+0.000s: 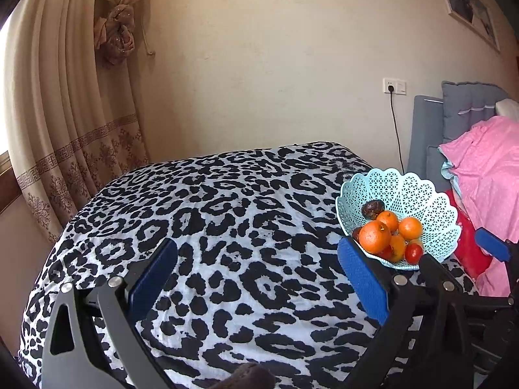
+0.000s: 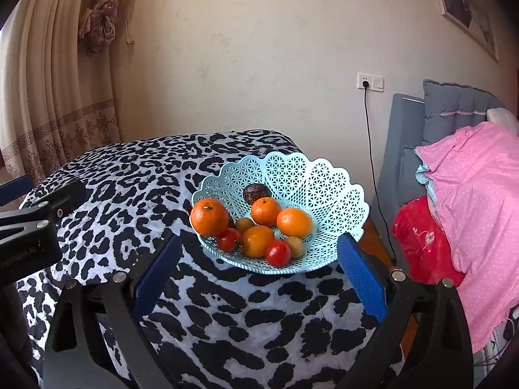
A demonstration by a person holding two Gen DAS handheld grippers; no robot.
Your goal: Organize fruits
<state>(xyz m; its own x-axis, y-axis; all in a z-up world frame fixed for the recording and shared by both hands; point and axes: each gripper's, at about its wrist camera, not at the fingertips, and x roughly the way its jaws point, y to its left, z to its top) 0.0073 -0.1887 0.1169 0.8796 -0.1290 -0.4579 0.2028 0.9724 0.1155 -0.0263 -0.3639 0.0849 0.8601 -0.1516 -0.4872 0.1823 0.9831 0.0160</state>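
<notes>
Here the left gripper (image 1: 258, 278) hovers with jaws apart and empty over the leopard-print table (image 1: 227, 227). Rightward, a pale blue lattice basket (image 2: 324, 178) with a scalloped rim sits near the table's right edge, holding oranges (image 2: 209, 216), cherry tomatoes (image 2: 277, 253), and a dark wrinkled fruit (image 2: 256, 193). The right gripper (image 2: 259, 275) faces it, jaws apart.

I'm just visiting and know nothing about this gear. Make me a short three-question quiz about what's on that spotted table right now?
1. True or false: the right hand-held gripper is holding a fruit.
2. What colour is the lattice basket?
3. The dark wrinkled fruit lies: A) at the back of the basket, B) loose on the leopard-print cloth, C) in the left hand-held gripper.

Key: 1. False; its blue pads stand apart, with nothing between them. 2. Light blue. 3. A.
</notes>
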